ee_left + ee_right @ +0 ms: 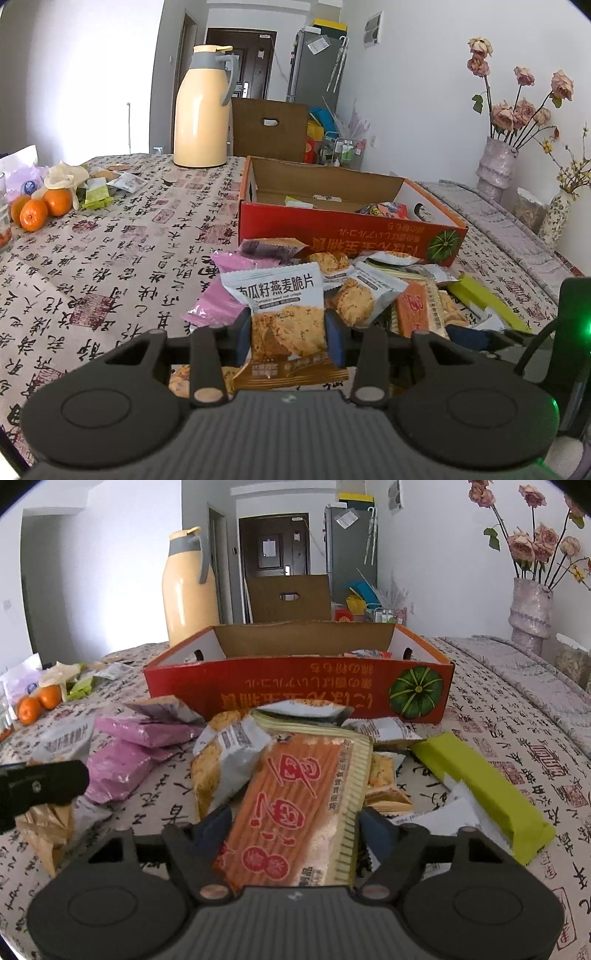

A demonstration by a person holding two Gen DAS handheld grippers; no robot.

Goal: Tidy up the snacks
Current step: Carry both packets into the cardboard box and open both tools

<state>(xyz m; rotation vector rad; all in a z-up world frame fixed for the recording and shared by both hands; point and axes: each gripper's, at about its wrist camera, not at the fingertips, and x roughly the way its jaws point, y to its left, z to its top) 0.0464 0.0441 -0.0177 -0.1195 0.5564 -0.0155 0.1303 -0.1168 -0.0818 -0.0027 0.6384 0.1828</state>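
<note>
My left gripper (289,341) is shut on a grey-and-brown oat crisp packet (284,314) and holds it upright in front of the snack pile (369,288). My right gripper (295,823) is shut on an orange cracker packet (295,805) lying over the pile. The red cardboard box (343,230) stands open behind the pile with a few snacks inside; it also shows in the right wrist view (295,686). Pink packets (125,749) and a green bar (484,786) lie beside the pile.
A yellow thermos (201,110) stands at the back of the table. Oranges (40,210) and wrappers lie at the far left. Vases with dried roses (496,166) stand on the right. The left gripper's body (33,786) shows at the right view's left edge.
</note>
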